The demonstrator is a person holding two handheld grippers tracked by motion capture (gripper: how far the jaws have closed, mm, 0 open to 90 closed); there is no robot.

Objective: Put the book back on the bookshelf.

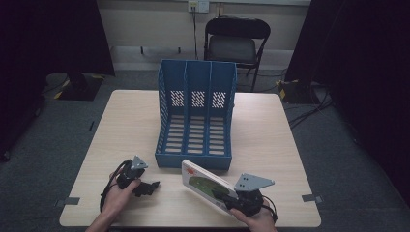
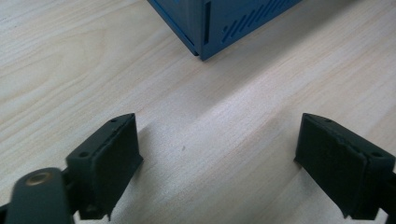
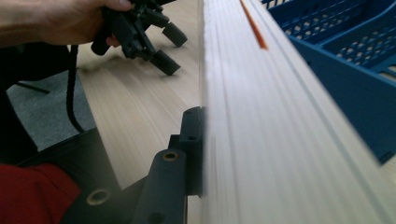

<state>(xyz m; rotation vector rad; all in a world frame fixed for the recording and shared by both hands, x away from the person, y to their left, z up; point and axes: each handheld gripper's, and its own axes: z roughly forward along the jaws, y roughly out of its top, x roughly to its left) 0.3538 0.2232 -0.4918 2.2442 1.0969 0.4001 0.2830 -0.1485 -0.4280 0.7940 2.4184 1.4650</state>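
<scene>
A blue three-slot file holder stands mid-table, its open front towards me. Just in front of its right corner, a thin white book with a green picture and a red star is held tilted on edge, with my right gripper shut on its near end. In the right gripper view the book's white edge runs up past one black finger; the other finger is hidden behind it. My left gripper is open low over bare table, nothing between its pads; the holder's corner lies ahead of it.
The light wooden table has bare surface on both sides of the holder. A folding chair stands beyond the far edge. My left gripper, in a hand, shows farther off in the right gripper view, beside the holder's slotted wall.
</scene>
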